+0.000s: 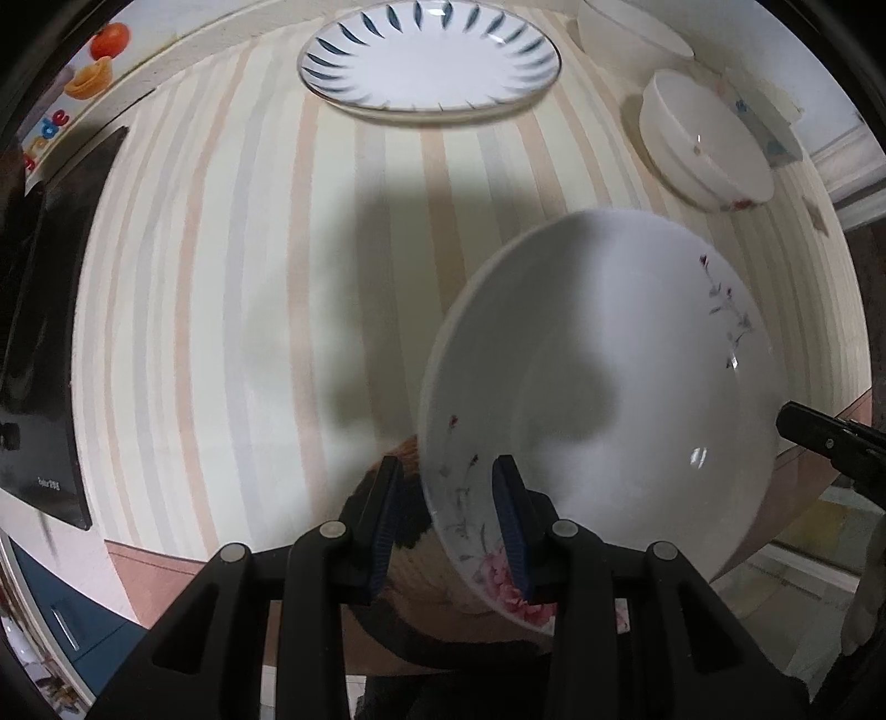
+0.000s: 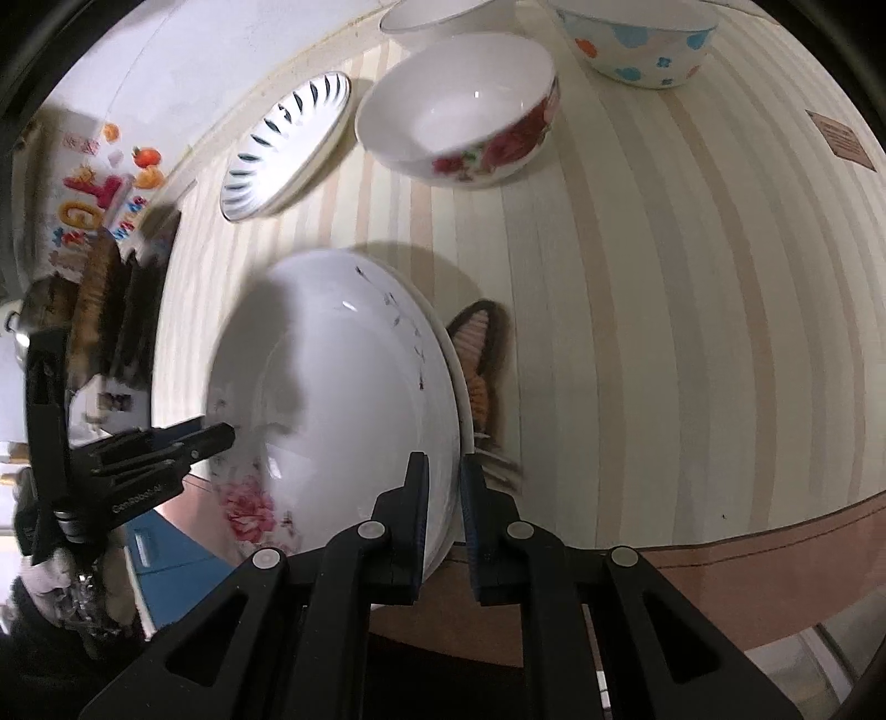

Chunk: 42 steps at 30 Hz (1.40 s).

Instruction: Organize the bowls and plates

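Note:
A white plate with a pink flower (image 1: pixel 609 399) is held tilted above the striped table (image 1: pixel 249 277). My left gripper (image 1: pixel 451 515) straddles its near rim, one pad on each side. My right gripper (image 2: pixel 446 509) is shut on the opposite rim of the same plate (image 2: pixel 343 399); a second plate edge (image 2: pixel 462 399) shows just behind it. The right gripper's tip shows in the left view (image 1: pixel 819 437), the left gripper shows in the right view (image 2: pixel 166 448). A blue-leaf plate (image 1: pixel 429 55) lies at the back.
A rose-patterned white bowl (image 2: pixel 459 111) stands at the back, also in the left wrist view (image 1: pixel 703 144). A dotted bowl (image 2: pixel 637 39) and another white bowl (image 2: pixel 437 22) stand behind it. A dark flat object (image 1: pixel 50 332) lies at the table's left. The table's front edge is close below.

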### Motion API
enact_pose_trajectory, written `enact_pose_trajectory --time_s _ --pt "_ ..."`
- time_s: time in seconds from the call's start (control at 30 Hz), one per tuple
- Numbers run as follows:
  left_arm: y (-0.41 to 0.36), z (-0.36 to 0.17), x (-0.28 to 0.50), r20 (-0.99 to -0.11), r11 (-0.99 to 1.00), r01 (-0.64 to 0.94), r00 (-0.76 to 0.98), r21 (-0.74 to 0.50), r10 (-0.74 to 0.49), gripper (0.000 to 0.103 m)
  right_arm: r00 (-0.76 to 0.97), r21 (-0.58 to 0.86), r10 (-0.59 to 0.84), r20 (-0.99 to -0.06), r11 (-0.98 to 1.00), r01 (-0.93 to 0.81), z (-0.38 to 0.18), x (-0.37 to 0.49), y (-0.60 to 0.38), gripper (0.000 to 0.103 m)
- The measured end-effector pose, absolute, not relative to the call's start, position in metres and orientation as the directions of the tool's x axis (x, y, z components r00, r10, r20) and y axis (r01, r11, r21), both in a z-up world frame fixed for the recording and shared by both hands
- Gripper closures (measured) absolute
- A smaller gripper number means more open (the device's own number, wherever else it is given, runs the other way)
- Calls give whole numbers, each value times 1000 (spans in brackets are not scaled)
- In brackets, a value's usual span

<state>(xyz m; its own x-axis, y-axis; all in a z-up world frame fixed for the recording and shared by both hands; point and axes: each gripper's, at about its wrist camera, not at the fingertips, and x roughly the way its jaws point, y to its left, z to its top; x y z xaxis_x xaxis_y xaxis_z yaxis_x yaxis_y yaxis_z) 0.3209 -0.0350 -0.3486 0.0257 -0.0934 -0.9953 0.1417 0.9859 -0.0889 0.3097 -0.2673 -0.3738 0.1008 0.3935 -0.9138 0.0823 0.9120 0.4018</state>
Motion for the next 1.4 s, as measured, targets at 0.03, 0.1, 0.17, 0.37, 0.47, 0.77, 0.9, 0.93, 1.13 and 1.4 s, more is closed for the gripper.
enact_pose_trajectory --time_s 0.03,0.1,0.17,0.37,0.47,0.77,0.9,0.93,1.13,1.4 --pt "-32 -343 322 -994 987 133 36 -93 -99 72 109 402 392 -913 911 90 -367 311 -271 88" --pt "-25 -332 327 -993 988 119 53 -98 -105 72 126 406 393 -911 908 102 -352 315 -278 88" --pt "-14 -312 339 -988 990 92 98 -109 -118 72 163 441 422 -892 891 108 -326 327 -283 88" --pt "28 -264 401 -966 991 16 225 -130 -130 69 261 484 459 -849 874 39 -268 396 -265 42" --pt "49 -259 447 -963 992 -8 242 -123 -118 69 239 479 458 -856 877 36 -267 447 -245 42" --pt "66 -307 538 -985 992 -22 122 -123 -120 69 98 339 332 -938 939 62 -329 555 -206 42" --pt "63 -333 562 -989 990 -24 47 -139 -137 69 55 299 296 -954 951 75 -359 582 -198 43" --pt "62 -338 567 -989 989 -17 30 -145 -144 69 58 290 286 -956 954 76 -364 586 -195 43" --pt "45 -379 586 -986 987 53 -75 -152 -148 69 3 242 242 -970 969 48 -396 606 -179 64" --pt "35 -388 585 -982 979 91 -53 -184 -180 81 -12 229 230 -973 972 41 -420 611 -173 91"
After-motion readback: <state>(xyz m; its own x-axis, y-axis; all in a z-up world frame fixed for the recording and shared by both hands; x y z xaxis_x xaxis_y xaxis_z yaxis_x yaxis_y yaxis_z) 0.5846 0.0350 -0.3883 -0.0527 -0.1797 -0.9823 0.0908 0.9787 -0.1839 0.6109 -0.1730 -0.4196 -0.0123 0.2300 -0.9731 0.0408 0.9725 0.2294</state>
